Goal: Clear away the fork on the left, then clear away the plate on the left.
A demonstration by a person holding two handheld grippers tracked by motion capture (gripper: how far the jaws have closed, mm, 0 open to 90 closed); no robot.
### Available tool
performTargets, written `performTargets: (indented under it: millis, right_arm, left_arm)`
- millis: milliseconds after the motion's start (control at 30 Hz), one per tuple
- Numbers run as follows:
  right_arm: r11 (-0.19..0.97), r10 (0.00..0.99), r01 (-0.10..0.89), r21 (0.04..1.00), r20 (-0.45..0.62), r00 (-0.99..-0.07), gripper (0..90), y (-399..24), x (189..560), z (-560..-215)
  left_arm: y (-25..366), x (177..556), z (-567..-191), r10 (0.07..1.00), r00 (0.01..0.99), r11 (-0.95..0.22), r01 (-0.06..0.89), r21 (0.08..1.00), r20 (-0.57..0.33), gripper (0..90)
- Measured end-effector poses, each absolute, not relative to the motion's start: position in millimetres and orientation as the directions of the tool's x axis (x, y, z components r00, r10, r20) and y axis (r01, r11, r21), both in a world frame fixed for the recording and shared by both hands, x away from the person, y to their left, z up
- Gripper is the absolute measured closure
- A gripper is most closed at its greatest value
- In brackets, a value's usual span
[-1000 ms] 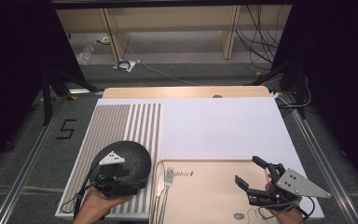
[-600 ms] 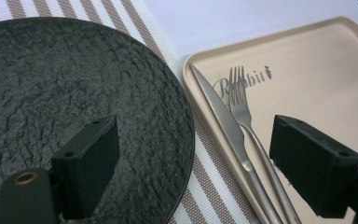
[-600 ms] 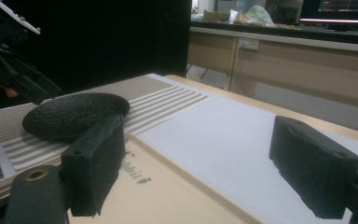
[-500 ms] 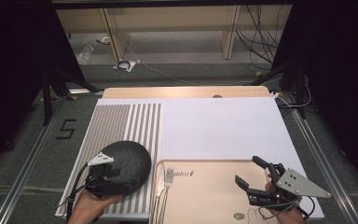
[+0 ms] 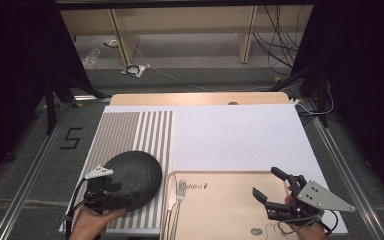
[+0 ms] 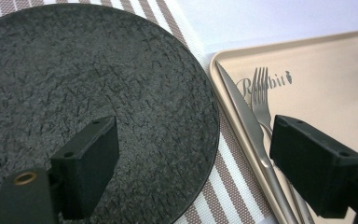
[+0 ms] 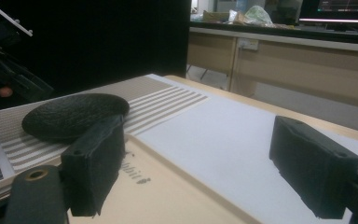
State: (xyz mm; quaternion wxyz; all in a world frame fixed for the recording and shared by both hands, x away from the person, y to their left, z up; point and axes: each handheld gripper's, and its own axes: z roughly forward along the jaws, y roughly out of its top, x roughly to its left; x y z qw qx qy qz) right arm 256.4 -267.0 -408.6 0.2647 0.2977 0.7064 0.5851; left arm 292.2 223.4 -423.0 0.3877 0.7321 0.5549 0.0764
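Plate: the dark, rough-textured plate (image 5: 132, 179) sits on the striped placemat (image 5: 135, 131) at the near-left of the bench (image 5: 200, 98), its right edge just beside the tray. In the left gripper view its top and left side run out of frame (image 6: 98, 88).
Left tongs: the left tongs (image 5: 101, 192) hover over the plate's near-left rim, jaws spread wide, nothing between them. Honestly can't tell from the high view whether they touch the plate, since the gripper body covers that bit of the rim. In their own view (image 6: 205, 168) one jaw hangs over the plate and the other over the cutlery.
Left hand: the hand (image 5: 87, 225) is cut off by the bottom edge.
Tray: the beige tray (image 5: 230, 210) lies right of the plate, near edge out of frame, with printed lettering that's too small to read properly.
Cutlery: a knife (image 5: 170, 207) and fork (image 5: 180, 197) lie side by side along the tray's left edge; handles are cut off low in the left gripper view.
Right tongs: the right tongs (image 5: 272, 192) sit over the tray's right part, gaping wide and holding nothing; the hand underneath is mostly hidden.
White sheet: a white sheet (image 5: 240, 137) covers the rest of the bench.
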Motion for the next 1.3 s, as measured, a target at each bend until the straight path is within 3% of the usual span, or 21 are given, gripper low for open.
performTargets:
  millis: [633,1100,1300]
  right_arm:
    - [0.135,0.729,0.113,0.984,-0.022,-0.684,19.1,-267.1,256.9,-408.9]
    - [0.14,0.729,0.11,0.984,-0.027,-0.684,19.1,-266.3,256.7,-408.8]
    - [0.14,0.73,0.112,0.984,-0.026,-0.683,19.1,-266.3,257.1,-409.0]
  left_arm:
    - [243.7,284.6,-431.7,0.906,0.218,0.048,0.8,0.598,-0.364,15.6]
    - [264.7,278.5,-441.2,0.865,0.085,0.23,0.809,0.541,-0.494,15.6]
    - [267.5,277.7,-445.9,0.859,0.046,0.262,0.816,0.516,-0.51,15.6]
